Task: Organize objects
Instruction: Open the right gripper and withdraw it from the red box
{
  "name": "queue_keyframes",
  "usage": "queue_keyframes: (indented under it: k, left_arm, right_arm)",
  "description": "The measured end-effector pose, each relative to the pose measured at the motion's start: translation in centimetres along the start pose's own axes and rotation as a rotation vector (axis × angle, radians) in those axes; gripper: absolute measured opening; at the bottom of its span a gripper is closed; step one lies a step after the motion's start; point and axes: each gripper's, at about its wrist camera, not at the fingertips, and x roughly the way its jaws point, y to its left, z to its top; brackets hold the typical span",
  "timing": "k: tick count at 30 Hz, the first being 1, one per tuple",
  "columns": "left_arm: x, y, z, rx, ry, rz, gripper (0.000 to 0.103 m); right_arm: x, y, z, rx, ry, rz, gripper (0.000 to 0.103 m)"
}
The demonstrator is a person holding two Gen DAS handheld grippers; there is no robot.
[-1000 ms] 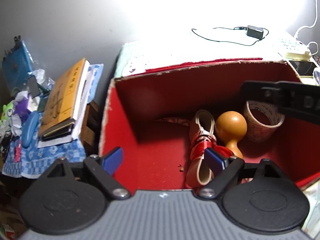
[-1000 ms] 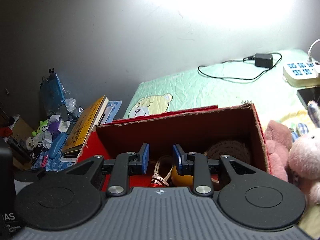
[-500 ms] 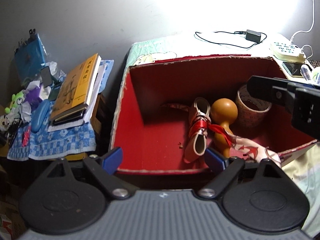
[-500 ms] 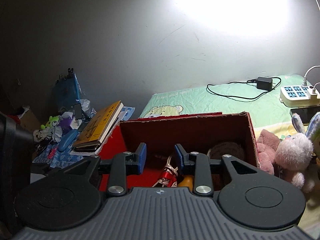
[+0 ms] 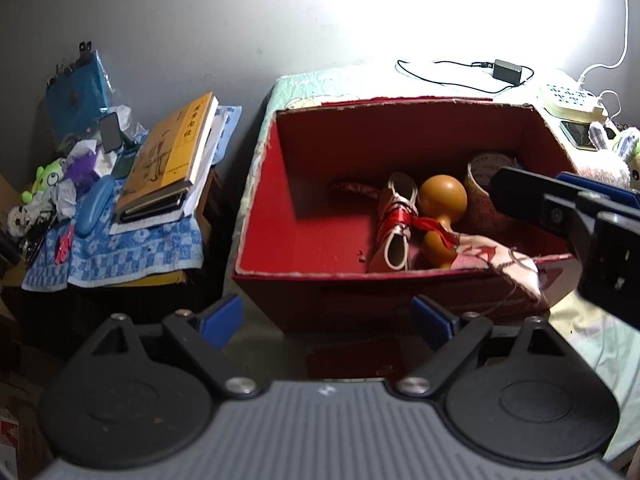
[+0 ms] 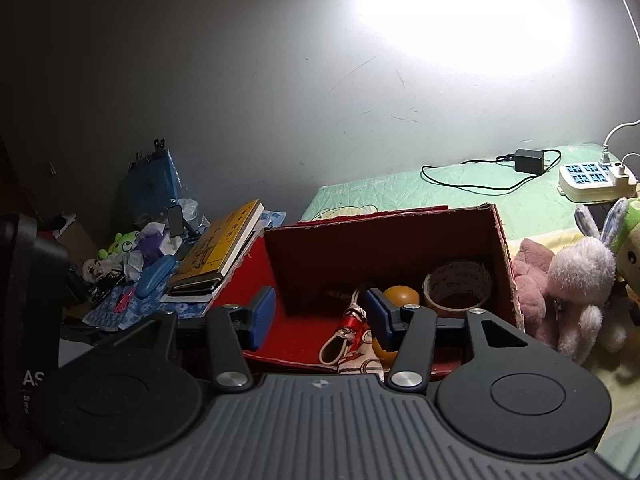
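Both grippers are pulling back from the red box (image 5: 320, 184); the left gripper (image 5: 328, 316) is hovering before its near wall, fingers wide apart and empty, while the right gripper (image 6: 316, 316) is opening, fingers apart, holding nothing. Inside the box are lying a wooden gourd (image 5: 440, 216), a ribbon-tied roll (image 5: 394, 232) and a tape roll (image 6: 458, 288), with patterned cloth (image 5: 508, 260) draping over the near rim. Apparently, plush toys (image 6: 576, 284) on the bed (image 6: 400, 192) are awaiting sorting; a charger cable (image 6: 480, 180) and power strip (image 6: 596, 176) are lying behind.
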Motion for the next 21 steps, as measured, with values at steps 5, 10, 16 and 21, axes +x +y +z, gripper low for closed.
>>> queue_keyframes:
  k: [5, 10, 16, 21]
  left_arm:
    - [0.1, -0.6, -1.1, 0.006, 0.021, -0.002, 0.092]
    - [0.5, -1.0, -1.9, 0.006, 0.048, -0.003, 0.092]
    - [1.0, -1.4, -2.8, 0.011, 0.072, 0.012, 0.092]
    - [1.4, -1.7, -3.7, 0.018, 0.094, 0.014, 0.092]
  right_arm:
    - [-0.5, 0.3, -1.0, -0.008, 0.028, 0.016, 0.053]
    - [-0.6, 0.5, -1.9, -0.012, 0.071, 0.02, 0.053]
    - [-0.6, 0.2, -2.7, 0.006, 0.119, 0.013, 0.053]
    - [-0.4, -0.1, -3.4, 0.043, 0.169, 0.016, 0.053]
